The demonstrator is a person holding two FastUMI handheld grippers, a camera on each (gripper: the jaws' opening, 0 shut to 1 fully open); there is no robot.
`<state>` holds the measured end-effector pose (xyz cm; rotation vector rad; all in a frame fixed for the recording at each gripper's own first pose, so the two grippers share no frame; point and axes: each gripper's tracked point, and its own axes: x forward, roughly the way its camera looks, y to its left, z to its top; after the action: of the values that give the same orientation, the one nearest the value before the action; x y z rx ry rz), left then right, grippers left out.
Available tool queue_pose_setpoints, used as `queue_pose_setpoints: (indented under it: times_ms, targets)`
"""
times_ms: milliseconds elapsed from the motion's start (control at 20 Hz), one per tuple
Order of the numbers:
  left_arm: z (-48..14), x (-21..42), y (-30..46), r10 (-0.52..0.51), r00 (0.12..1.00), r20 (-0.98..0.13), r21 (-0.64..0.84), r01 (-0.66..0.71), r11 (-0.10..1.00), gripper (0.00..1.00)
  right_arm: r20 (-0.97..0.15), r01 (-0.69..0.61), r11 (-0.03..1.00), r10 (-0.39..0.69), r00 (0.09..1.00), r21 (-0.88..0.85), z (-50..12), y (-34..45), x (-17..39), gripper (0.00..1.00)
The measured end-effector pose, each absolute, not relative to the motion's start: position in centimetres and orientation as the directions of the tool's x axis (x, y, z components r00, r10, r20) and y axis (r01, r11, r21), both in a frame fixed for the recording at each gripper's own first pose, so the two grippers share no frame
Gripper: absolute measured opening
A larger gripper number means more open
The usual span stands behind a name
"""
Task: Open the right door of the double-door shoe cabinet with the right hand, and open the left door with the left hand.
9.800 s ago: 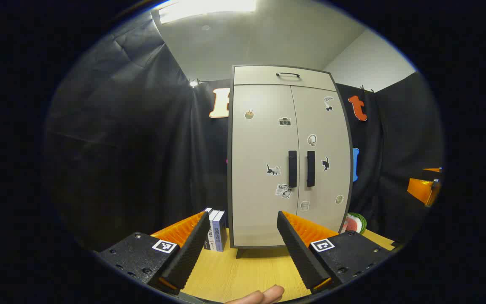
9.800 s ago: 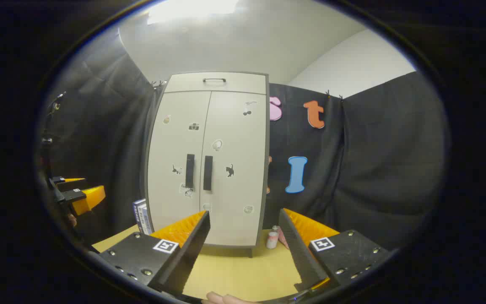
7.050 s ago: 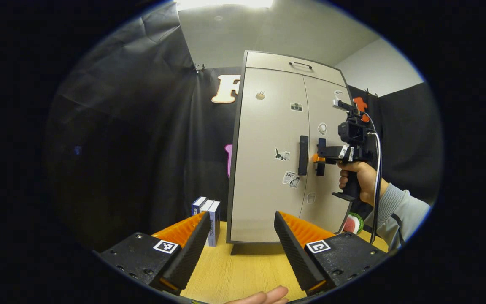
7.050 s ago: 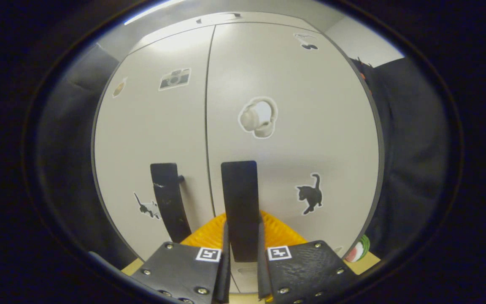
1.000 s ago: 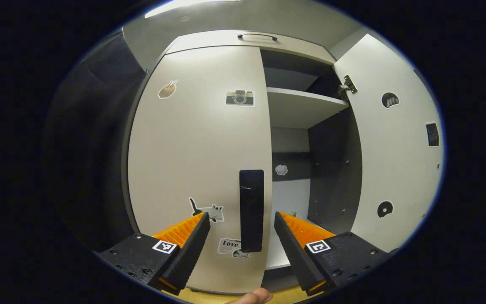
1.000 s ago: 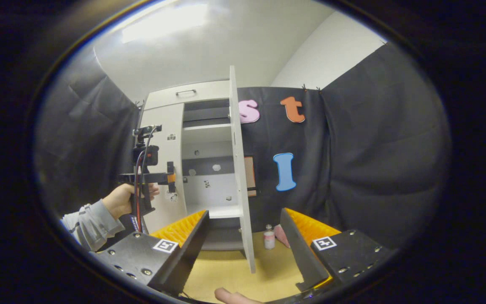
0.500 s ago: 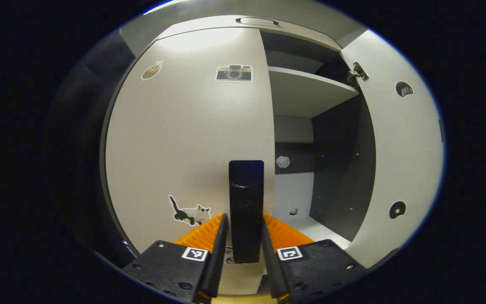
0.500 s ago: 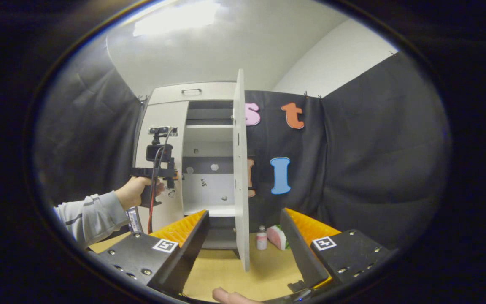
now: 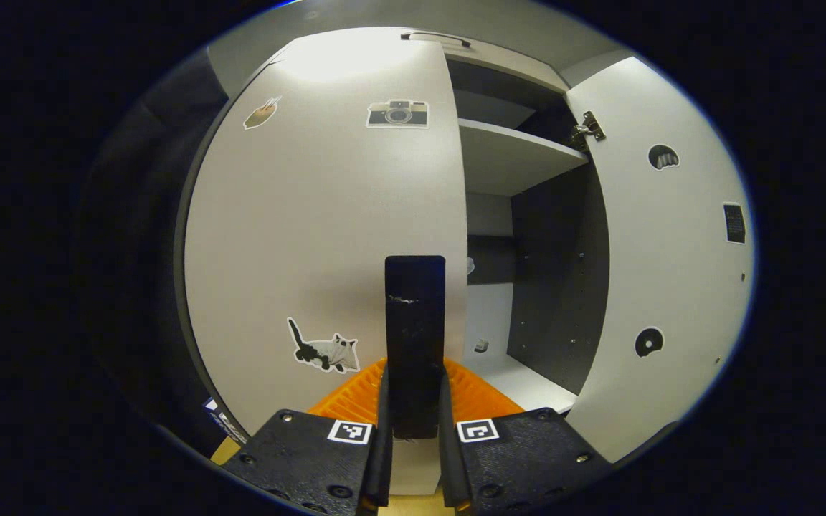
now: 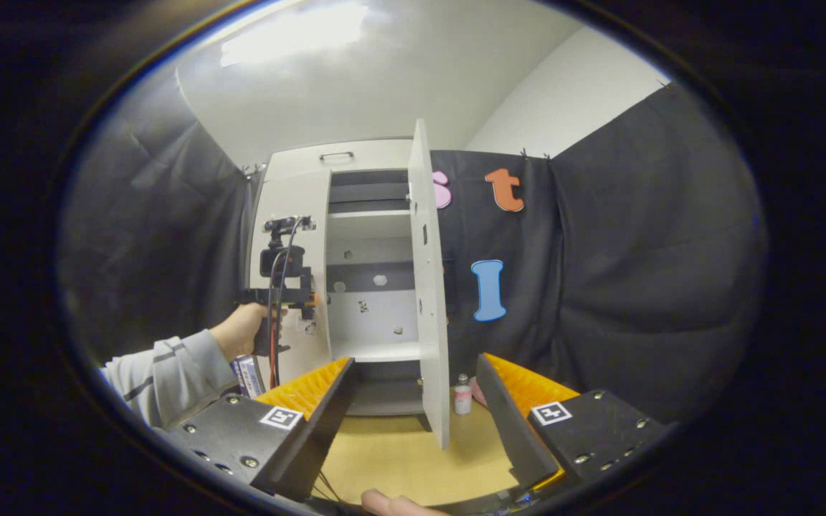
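Observation:
The pale shoe cabinet's left door (image 9: 327, 215) fills the left gripper view. My left gripper (image 9: 414, 383) is shut on its black vertical handle (image 9: 414, 315), one finger on each side. The right door (image 9: 664, 251) stands swung wide open, showing a shelf (image 9: 513, 154) and the dark inside. In the right gripper view my right gripper (image 10: 415, 367) is open and holds nothing, back from the cabinet. The right door (image 10: 431, 287) shows edge-on there. The left gripper (image 10: 305, 295) sits at the left door (image 10: 291, 208), held by a hand (image 10: 241, 330).
The cabinet stands on a wooden table (image 10: 399, 459). A small bottle (image 10: 462, 398) stands by its right foot and books (image 10: 248, 373) lean at its left. Black cloth walls close in behind and on both sides.
My left gripper closed on the left door's handle and now holds it tighter in view; the door's edge hides a little more of the inside. The right gripper stayed open and shifted slightly.

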<state>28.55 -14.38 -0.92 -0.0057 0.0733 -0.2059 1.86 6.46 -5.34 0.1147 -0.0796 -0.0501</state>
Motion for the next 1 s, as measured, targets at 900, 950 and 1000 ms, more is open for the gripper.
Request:
queue_pose_setpoints:
  times_ms: [900, 950, 1000]
  targets:
    - [-0.8, 20.9, -10.1, -0.239, 0.968, -0.078, -0.030, 0.237, 0.971, 0.21, 0.091, 0.025, 0.993, -0.036, 0.995, 0.115, -6.0, 10.8, -5.1, 1.00]
    - [-0.8, 20.6, -9.7, -0.232, 0.969, -0.079, -0.022, 0.231, 0.973, 0.22, 0.091, 0.011, 0.993, -0.022, 0.996, 0.114, -6.2, 11.1, -5.2, 1.00]
    - [-0.7, 20.2, -9.4, -0.228, 0.970, -0.081, -0.013, 0.228, 0.974, 0.22, 0.092, 0.003, 0.993, -0.014, 0.996, 0.114, -6.2, 11.3, -5.3, 1.00]
